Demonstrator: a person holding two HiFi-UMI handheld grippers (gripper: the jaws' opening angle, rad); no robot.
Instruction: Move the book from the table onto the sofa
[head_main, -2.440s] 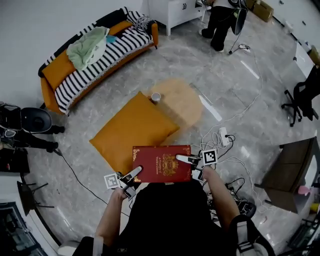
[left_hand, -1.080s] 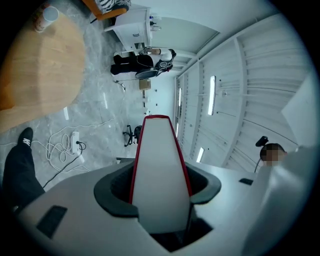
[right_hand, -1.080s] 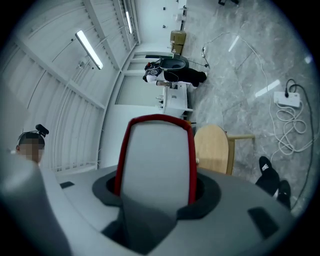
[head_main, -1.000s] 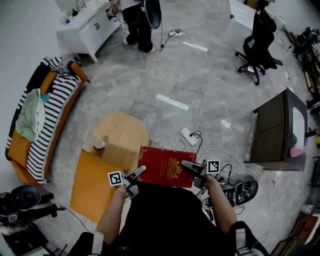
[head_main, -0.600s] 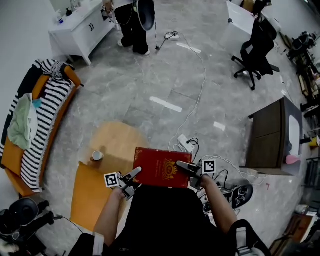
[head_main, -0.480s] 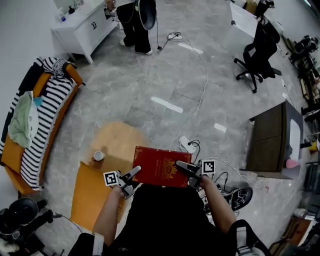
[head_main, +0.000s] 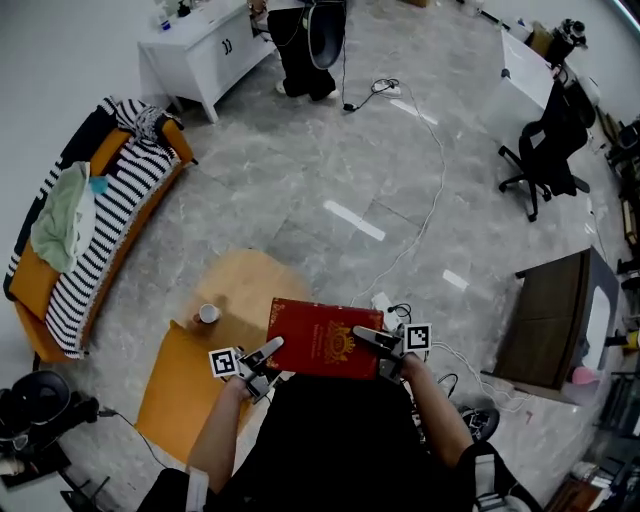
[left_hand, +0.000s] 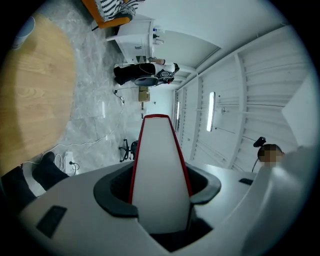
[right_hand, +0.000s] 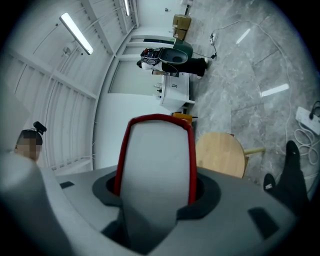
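Roughly, at the left edge of the head view the sofa (head_main: 38, 300) stands against the wall with a striped blanket (head_main: 115, 215) and a green cloth (head_main: 62, 215) on it; no book lies on it. Lower and right of it, an orange cushion (head_main: 180, 390) lies on the floor, touching the round wooden surface (head_main: 255, 290). A cup (head_main: 209, 314) stands near that surface's left rim.

The left gripper (head_main: 274, 346) comes in from lower left, its fingers (head_main: 266, 350) pinching the book's left edge. The book (head_main: 325, 338), with a red cover and gold print, is held flat in the air at lower centre, just in front of the person's torso, over the near rim of the round wooden surface and well apart from the sofa. The right gripper (head_main: 360, 334) pinches the book's right edge. Both gripper views show white page edges and red cover filling the gap between the fingers, pads pressed on it.

Right of the book, a power strip (head_main: 384, 303) and cables lie on the floor. A dark desk (head_main: 555, 320) stands at right, an office chair (head_main: 555, 140) at upper right. A white cabinet (head_main: 205, 50) and a standing person (head_main: 305, 50) are at the top.
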